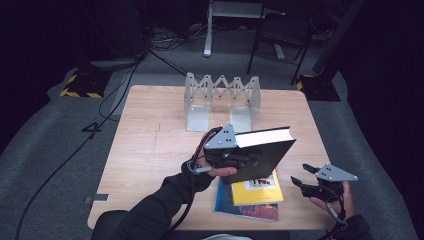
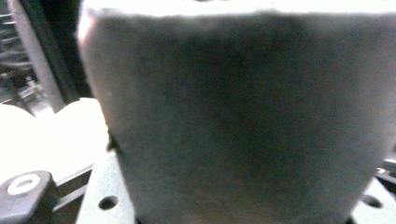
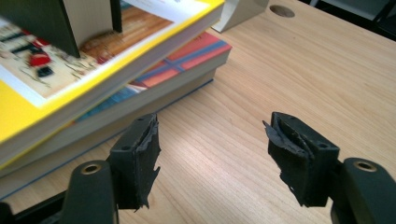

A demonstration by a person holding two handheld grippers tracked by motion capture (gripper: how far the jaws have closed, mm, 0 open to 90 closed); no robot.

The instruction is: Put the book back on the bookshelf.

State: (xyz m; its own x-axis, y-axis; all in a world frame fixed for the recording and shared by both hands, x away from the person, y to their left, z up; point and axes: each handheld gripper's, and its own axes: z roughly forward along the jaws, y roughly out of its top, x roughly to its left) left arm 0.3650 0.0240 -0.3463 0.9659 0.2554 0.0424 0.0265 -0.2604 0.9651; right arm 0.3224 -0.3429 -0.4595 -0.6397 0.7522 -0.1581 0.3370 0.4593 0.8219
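Note:
A black hardcover book (image 1: 265, 152) hangs tilted above the table, and my left gripper (image 1: 239, 160) is shut on its near left corner. Close up in the left gripper view, the book's pale page edge (image 2: 243, 116) blocks nearly everything. Below it lie a yellow book (image 1: 257, 194) on top of a blue book (image 1: 240, 209). My right gripper (image 1: 302, 175) stands open to the right of the stack, low over the wood. In the right gripper view its jaws (image 3: 212, 158) are wide apart with nothing between them, with the yellow book (image 3: 28, 107), the blue book (image 3: 154, 77) and the black book (image 3: 37, 23) at left.
A grey metal folding book rack (image 1: 222, 97) stands at the back middle of the wooden table (image 1: 150, 145). Cables, a chair and a stand are on the carpet beyond. One rack foot (image 3: 238, 11) shows behind the stack.

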